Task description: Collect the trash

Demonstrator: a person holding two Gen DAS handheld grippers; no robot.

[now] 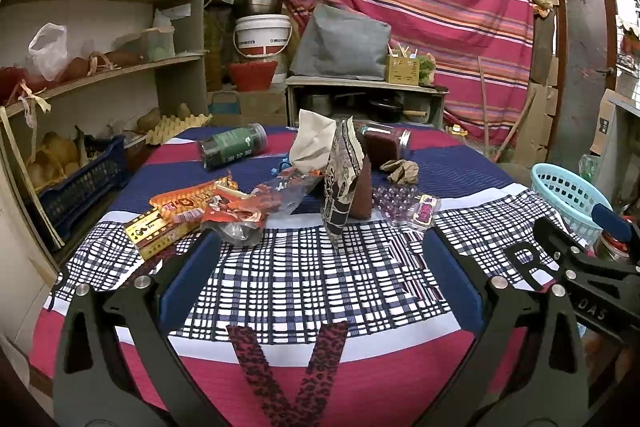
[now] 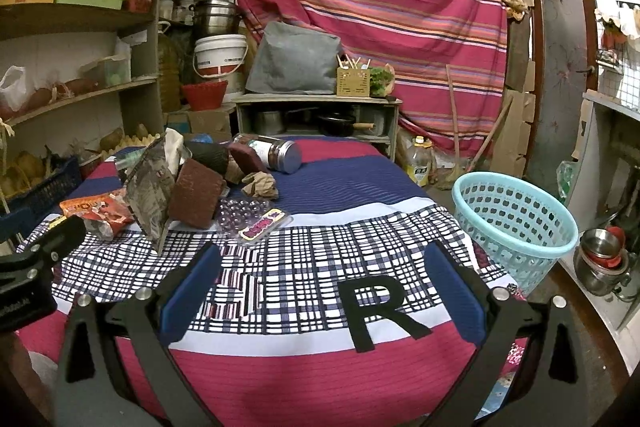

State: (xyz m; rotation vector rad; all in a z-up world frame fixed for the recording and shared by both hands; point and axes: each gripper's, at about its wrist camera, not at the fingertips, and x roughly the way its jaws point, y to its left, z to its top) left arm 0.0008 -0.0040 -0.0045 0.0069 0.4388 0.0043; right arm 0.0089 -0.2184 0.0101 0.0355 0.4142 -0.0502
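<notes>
Trash lies on a cloth-covered table (image 1: 304, 283): orange snack wrappers (image 1: 192, 205), a standing patterned pouch (image 1: 340, 179), a crumpled brown paper (image 1: 400, 171), a clear blister tray with a pink label (image 1: 404, 207), a green-labelled jar on its side (image 1: 234, 145). My left gripper (image 1: 320, 251) is open and empty, short of the pile. My right gripper (image 2: 320, 263) is open and empty over the checked cloth, with the blister tray (image 2: 256, 219) and crumpled paper (image 2: 262, 185) ahead left. A light blue basket (image 2: 516, 215) stands to its right.
Cluttered shelves (image 1: 100, 67) run along the left. A low cabinet (image 1: 364, 95) with pots stands behind the table before a striped red cloth. The basket (image 1: 568, 195) sits off the table's right edge. Steel pots (image 2: 600, 259) lie beyond it.
</notes>
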